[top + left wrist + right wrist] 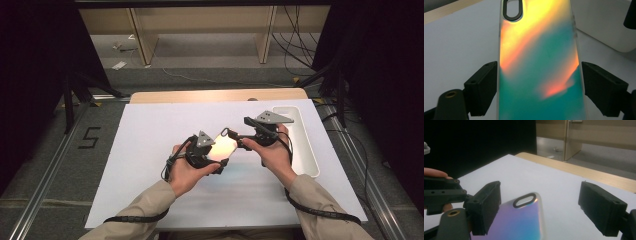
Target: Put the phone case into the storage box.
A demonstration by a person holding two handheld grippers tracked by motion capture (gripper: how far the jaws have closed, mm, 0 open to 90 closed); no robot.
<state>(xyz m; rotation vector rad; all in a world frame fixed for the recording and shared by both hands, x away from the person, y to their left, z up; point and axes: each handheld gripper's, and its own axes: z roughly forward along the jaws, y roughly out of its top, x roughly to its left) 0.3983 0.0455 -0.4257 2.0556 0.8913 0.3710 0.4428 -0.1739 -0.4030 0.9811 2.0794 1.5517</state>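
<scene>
Clearly the left gripper pinches the iridescent phone case across its width, a jaw pressed on each long edge, holding it above the middle of the white table. Its long axis runs away from that gripper, up and to the right, with the camera cutout at the far end. Immediately to the right, the right gripper stands spread; the cutout end lies between its jaws, against the left one, unclamped. Farther right sits a white tray.

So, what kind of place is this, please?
Probably a lab recording station: a white table ringed by dark curtains, loose cables on the floor, and a floor marking "5".
</scene>
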